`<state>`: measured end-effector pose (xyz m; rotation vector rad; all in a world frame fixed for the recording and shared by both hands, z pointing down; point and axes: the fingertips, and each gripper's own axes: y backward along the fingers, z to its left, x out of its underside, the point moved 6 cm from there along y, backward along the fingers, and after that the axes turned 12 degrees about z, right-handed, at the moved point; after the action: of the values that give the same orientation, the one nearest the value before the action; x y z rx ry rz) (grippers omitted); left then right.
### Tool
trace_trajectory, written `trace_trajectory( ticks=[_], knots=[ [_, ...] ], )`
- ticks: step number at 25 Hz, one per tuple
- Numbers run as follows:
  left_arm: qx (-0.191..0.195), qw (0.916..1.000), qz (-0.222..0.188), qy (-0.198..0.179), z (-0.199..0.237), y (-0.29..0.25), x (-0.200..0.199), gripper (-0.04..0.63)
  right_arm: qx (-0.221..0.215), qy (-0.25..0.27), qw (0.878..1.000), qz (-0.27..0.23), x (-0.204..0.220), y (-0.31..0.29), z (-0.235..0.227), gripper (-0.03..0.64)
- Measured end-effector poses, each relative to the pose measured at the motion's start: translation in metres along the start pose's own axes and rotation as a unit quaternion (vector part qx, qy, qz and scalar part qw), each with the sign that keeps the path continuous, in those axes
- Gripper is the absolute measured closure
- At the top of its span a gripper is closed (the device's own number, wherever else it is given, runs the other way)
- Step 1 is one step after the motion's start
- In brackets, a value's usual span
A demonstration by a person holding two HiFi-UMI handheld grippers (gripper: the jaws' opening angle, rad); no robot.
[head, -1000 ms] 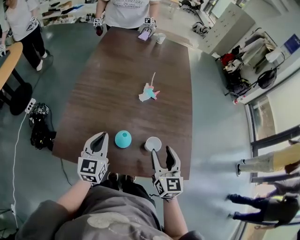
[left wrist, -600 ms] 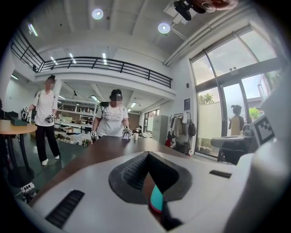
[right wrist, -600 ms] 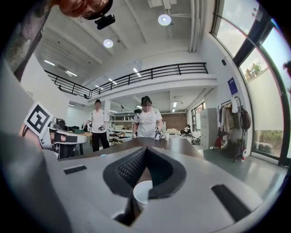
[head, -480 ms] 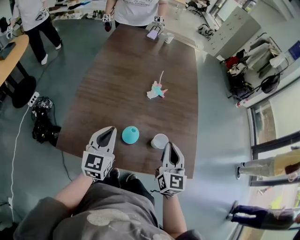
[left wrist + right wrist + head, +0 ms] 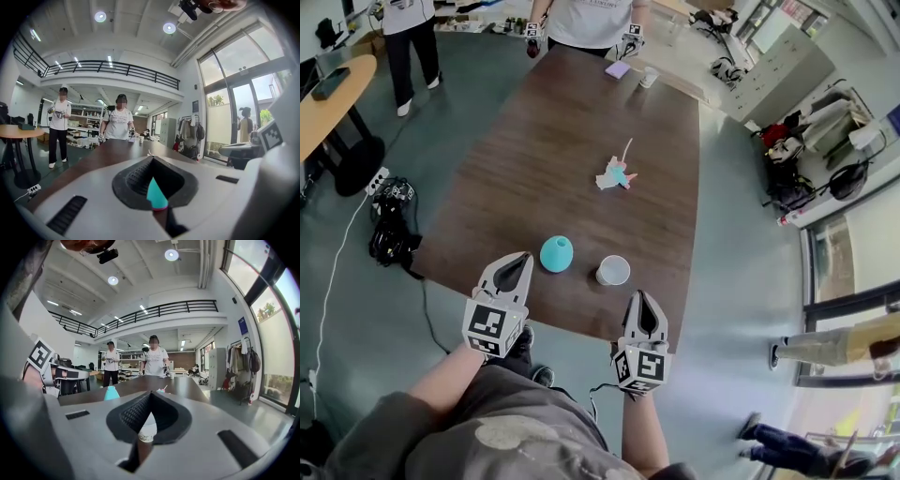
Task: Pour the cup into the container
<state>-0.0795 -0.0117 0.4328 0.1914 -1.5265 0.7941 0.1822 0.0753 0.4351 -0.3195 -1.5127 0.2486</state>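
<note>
Dark wood surface (image 5: 581,112): teal container (image 5: 556,253) and white cup (image 5: 613,270) upright near front edge, side by side, not touching. Left tool (image 5: 519,260) jaws closed, empty, tips near container. Right tool (image 5: 642,298) jaws closed, empty, tips near cup, short of it. Pastel toy (image 5: 616,174) mid-surface, possibly unicorn, too small to confirm. Person (image 5: 591,19) standing at far end.

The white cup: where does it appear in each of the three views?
Head view: white cup near the near edge of the table, just ahead of the right gripper.
Left gripper view: not in it.
Right gripper view: low centre, framed by the opening between the jaws.
Shared landmark: the teal container, in all three views.
</note>
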Motion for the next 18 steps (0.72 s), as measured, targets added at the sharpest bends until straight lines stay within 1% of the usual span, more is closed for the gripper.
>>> trace_trajectory(
  ticks=[9,18],
  knots=[
    [-0.003,1.0,-0.004,0.004,-0.034,0.017,0.006,0.588,-0.015,0.019,1.0,0.006,0.012,0.031,-0.011,0.629],
    [-0.002,0.9999,-0.008,0.013,-0.046,0.038,0.009,0.588,-0.027,0.026,0.999,0.013,0.016,0.045,-0.008,0.629]
  ],
)
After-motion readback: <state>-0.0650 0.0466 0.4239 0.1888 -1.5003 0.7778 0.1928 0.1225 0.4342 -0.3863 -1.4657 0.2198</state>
